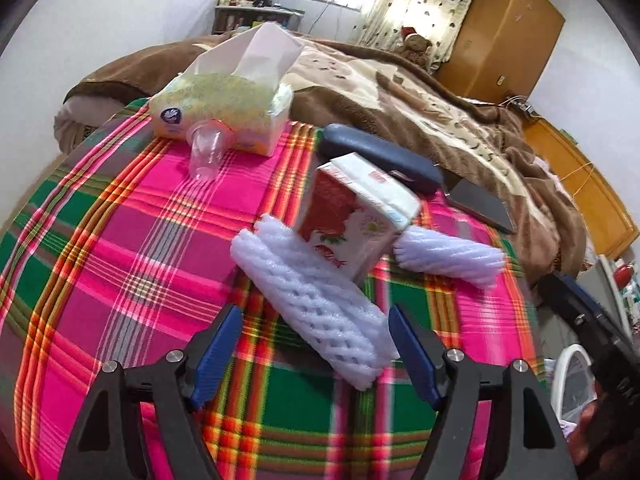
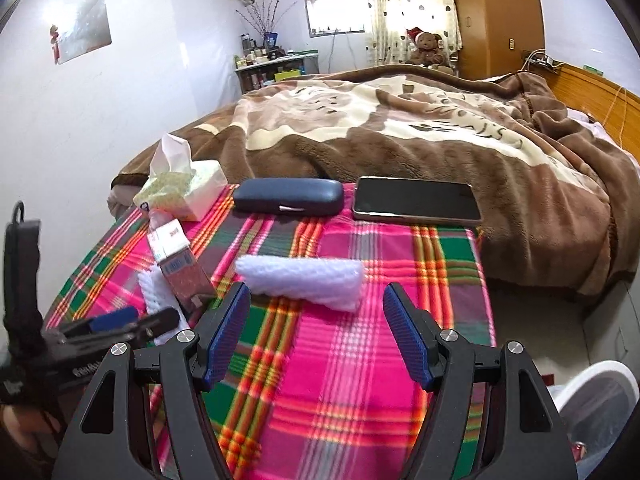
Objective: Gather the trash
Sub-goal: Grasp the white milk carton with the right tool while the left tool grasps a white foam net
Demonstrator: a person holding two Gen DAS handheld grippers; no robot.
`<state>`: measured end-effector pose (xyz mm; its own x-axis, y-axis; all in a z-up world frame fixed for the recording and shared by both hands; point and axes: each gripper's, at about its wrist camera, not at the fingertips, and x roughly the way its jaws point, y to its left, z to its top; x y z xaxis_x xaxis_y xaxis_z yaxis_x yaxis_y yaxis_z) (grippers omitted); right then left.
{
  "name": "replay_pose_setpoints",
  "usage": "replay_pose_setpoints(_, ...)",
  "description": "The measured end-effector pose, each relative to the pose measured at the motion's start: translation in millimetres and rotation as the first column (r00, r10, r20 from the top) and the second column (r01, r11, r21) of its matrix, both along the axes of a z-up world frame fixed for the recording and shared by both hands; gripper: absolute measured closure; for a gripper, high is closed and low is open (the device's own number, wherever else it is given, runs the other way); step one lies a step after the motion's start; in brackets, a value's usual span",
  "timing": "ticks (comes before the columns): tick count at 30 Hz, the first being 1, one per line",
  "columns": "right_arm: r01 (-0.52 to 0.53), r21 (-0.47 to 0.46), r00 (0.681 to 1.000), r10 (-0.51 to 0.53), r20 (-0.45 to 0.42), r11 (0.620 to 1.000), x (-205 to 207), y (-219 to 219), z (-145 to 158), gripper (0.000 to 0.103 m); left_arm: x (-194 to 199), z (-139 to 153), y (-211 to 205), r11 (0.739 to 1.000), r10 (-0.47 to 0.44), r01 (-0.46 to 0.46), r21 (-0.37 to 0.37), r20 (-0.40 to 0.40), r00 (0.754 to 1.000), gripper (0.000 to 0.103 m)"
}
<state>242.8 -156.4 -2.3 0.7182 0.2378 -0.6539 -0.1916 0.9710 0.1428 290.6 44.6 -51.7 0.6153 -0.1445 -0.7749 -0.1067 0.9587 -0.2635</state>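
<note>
We were at the approach step: left gripper [image 1: 316, 344] released, spread around the near foam net [image 1: 316, 304], which leaned against the carton [image 1: 352, 216]. Right gripper [image 2: 316, 320] released, just before the second foam net [image 2: 300, 280] beside the carton. Next we judged: close and lift. Carton print was unreadable.

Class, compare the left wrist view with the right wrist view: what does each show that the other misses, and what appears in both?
Only the left wrist view shows the clear plastic cup lying against the tissue pack.

Only the right wrist view shows the whole phone and the wall picture.

Both show the plaid cloth, glasses case, carton, two white foam nets and teddy bear. Both hand-held grippers, left and right, are open and empty.
</note>
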Motion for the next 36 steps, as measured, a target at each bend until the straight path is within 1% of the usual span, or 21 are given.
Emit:
replay_pose_setpoints(3,-0.019,0.015,1.000,0.019,-0.010,1.000,6,9,-2,0.032,3,-6,6,1.000,0.013,-0.013,-0.028,-0.021,1.000,0.028)
replay_pose_setpoints(5,-0.038,0.017,0.999,0.039,-0.016,0.999,7,17,-4,0.032,2,-8,8,1.000,0.008,-0.008,-0.003,-0.018,1.000,0.029)
replay_pose_setpoints(7,-0.056,0.015,0.998,0.056,-0.017,0.998,9,24,-4,0.032,0,-8,12,1.000,0.012,-0.012,0.011,-0.023,1.000,0.042)
replay_pose_setpoints(9,-0.069,0.012,0.997,0.069,-0.019,0.998,10,31,-5,0.033,-1,-9,17,1.000,0.009,-0.008,0.021,-0.029,1.000,0.051)
replay_pose_setpoints(10,-0.078,0.014,0.997,0.078,-0.019,0.997,11,35,-6,0.033,-2,-8,19,1.000,0.001,0.000,0.022,-0.029,1.000,0.053)
replay_pose_setpoints(12,-0.092,0.022,0.995,0.092,-0.026,0.996,13,40,-7,0.033,-4,-8,23,1.000,-0.005,0.006,0.027,-0.030,1.000,0.056)
replay_pose_setpoints(15,-0.114,0.032,0.993,0.115,-0.035,0.993,14,48,-9,0.033,-7,-8,32,1.000,-0.008,0.008,0.005,-0.027,1.000,0.060)
replay_pose_setpoints(18,-0.138,0.040,0.989,0.139,-0.043,0.990,15,57,-12,0.033,-11,-8,43,1.000,0.008,-0.007,0.012,-0.024,1.000,0.060)
replay_pose_setpoints(20,-0.147,0.029,0.987,0.149,-0.055,0.989,17,64,-15,0.033,-14,-8,50,1.000,0.009,-0.009,0.004,-0.024,1.000,0.060)
replay_pose_setpoints(21,-0.158,0.026,0.985,0.159,-0.061,0.987,18,68,-17,0.033,-16,-8,53,1.000,0.012,-0.011,0.012,-0.024,1.000,0.060)
replay_pose_setpoints(24,-0.190,0.037,0.979,0.193,-0.068,0.981,20,77,-20,0.033,-20,-9,63,1.000,-0.003,0.003,0.008,-0.028,1.000,0.060)
replay_pose_setpoints(29,-0.240,0.002,0.969,0.239,-0.060,0.971,25,97,-24,0.032,-26,-7,84,1.000,-0.007,0.008,0.011,-0.037,0.999,0.060)
replay_pose_setpoints(31,-0.247,-0.012,0.968,0.246,-0.052,0.969,29,103,-26,0.032,-28,-7,90,1.000,-0.008,0.008,-0.003,-0.033,0.999,0.059)
replay_pose_setpoints(32,-0.251,-0.016,0.967,0.249,-0.053,0.968,31,105,-27,0.032,-28,-7,93,1.000,-0.008,0.008,-0.008,-0.032,0.999,0.058)
replay_pose_setpoints(34,-0.253,-0.030,0.966,0.251,-0.061,0.967,35,109,-30,0.032,-26,-6,98,1.000,-0.003,0.002,-0.024,-0.031,1.000,0.047)
replay_pose_setpoints(36,-0.263,-0.029,0.963,0.261,-0.062,0.964,37,112,-32,0.032,-24,-6,103,0.999,0.006,-0.007,-0.037,-0.024,1.000,0.041)
